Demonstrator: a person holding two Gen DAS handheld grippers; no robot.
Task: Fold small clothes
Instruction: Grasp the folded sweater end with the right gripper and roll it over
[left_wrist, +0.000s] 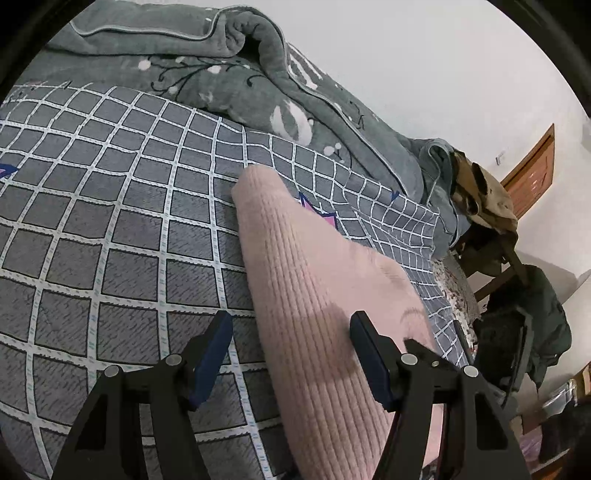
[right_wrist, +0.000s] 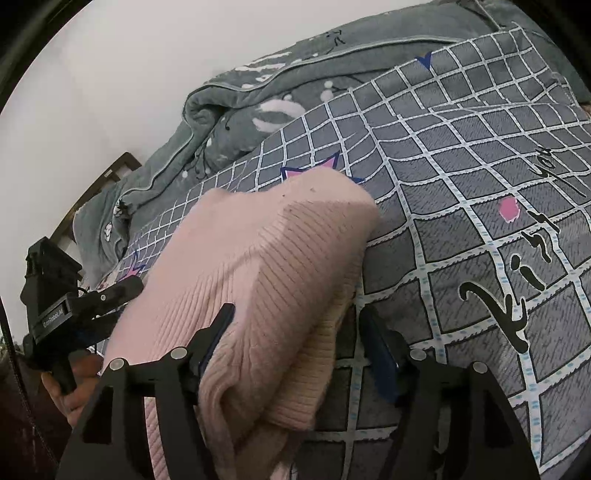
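A folded pink ribbed sweater lies on the grey checked bedsheet. The right gripper hangs spread above its near fold, while the left gripper sits at its far edge.

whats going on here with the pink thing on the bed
A person with a handheld gripper in each hand is folding a pink ribbed sweater on a grey checked bedsheet. The sweater already lies doubled over in layers. The right gripper is open, its fingers straddling the near folded edge. The left gripper is also open over the sweater's other side, gripping nothing. A grey blanket is bunched behind.
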